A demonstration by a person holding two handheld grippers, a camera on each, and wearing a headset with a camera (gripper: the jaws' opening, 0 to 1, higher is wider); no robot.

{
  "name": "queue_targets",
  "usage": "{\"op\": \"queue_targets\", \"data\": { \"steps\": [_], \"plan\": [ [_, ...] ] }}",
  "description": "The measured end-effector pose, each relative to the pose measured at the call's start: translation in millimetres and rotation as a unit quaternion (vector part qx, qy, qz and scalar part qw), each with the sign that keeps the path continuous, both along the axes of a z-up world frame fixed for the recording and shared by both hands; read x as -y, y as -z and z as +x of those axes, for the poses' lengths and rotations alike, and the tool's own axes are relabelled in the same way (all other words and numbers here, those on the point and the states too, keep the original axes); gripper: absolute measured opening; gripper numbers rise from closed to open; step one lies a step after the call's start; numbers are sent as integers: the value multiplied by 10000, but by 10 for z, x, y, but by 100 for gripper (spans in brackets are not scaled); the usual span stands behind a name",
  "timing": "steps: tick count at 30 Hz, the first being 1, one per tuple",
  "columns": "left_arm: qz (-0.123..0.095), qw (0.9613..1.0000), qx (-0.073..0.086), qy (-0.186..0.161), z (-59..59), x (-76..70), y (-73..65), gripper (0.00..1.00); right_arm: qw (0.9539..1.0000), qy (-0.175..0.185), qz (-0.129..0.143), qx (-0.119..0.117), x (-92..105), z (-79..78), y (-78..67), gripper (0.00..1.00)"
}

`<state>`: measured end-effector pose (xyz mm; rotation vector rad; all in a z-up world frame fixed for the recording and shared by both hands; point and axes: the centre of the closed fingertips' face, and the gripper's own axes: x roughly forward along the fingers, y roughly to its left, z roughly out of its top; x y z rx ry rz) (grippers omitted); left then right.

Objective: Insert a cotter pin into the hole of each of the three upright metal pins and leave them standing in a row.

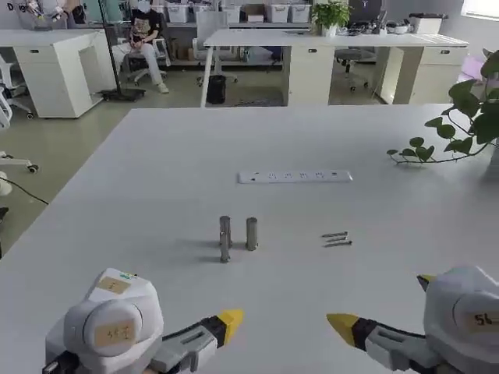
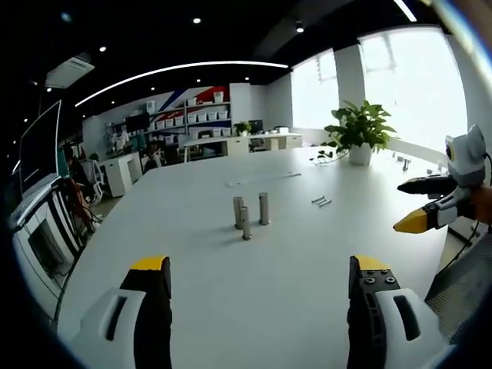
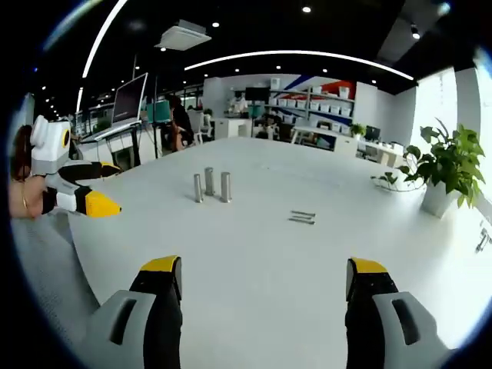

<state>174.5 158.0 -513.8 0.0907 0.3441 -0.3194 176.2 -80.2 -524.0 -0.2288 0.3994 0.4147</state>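
We look first for writing. The tan stickers [image 1: 114, 334] on the housing of the left tool [image 2: 261, 265] carry handwritten digits, and another sticker [image 1: 485, 319] sits on the right tool [image 3: 264, 265]. Both may begin with a 5, but the strokes are too blurred for us to read with confidence. We can make out no print on the white power strip [image 1: 295, 177], which lies far ahead of both tools.

Both tools are held low over the near part of the white surface [image 1: 156, 195]. Each points forward and angles slightly inward toward the other, with its yellow tips leading. The left tool's jaws stand wide apart with nothing between them, and so do the right tool's. Neither tool touches any of the parts.

The three metal pins [image 1: 251, 234] stand upright well ahead of the left tool, roughly on the line between its jaws. They form a tight cluster: two stand one behind the other and the third stands just beside them. From the right tool they lie ahead and to the left. The cotter pins [image 1: 337, 239] lie flat and close together ahead of the right tool, about midway between its jaws and well apart from the metal pins. From the left tool they lie ahead and to the right.

In the left gripper view the right tool comes in from the right side. In the right gripper view the left tool comes in from the left. A potted plant [image 3: 450, 165] stands far ahead and to the right of the right tool.
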Motion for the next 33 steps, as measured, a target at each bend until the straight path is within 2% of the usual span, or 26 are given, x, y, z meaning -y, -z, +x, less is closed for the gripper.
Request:
{"op": "queue_targets", "data": {
  "steps": [5, 13, 25, 33],
  "plan": [
    [26, 10000, 39, 55, -1, 22, -10, 91, 10000, 9, 19, -23, -1, 1, 5, 83],
    [53, 10000, 8, 32, -3, 1, 6, 91, 10000, -34, -41, -13, -24, -7, 7, 83],
    [135, 9999, 19, -39, -11, -40, -7, 88, 10000, -4, 63, 19, -24, -10, -26, 82],
    [143, 9999, 3, 17, -4, -14, 6, 87, 10000, 8, 85, 20, -12, -2, -29, 81]
  ]
}}
